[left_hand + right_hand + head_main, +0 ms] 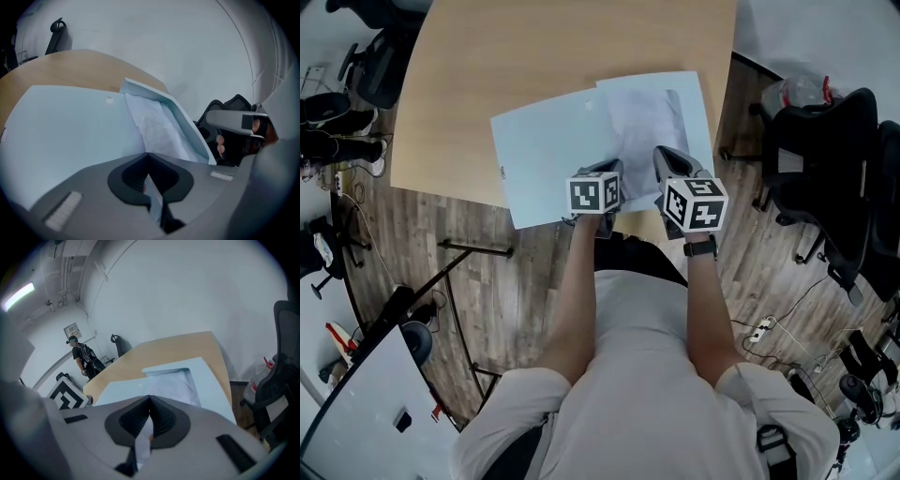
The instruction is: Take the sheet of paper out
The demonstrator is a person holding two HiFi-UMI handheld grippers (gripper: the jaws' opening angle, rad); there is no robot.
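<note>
At frame centre on the surface (534, 56), the left claw (607, 169) pinched the blue folder (548, 155), likely anchoring it, while the right claw (668, 159) pinched the sheet of paper (649, 122) inside, ready for pulling.

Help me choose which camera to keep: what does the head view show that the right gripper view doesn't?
Only the head view: the person's forearms and shirt, and the left gripper at the light blue folder's near edge. Only the right gripper view: the white sheet pinched in the shut right gripper, and a bystander standing far behind the table. Both: the wooden table, the open folder, the sheet lying in it, and a black chair.
</note>
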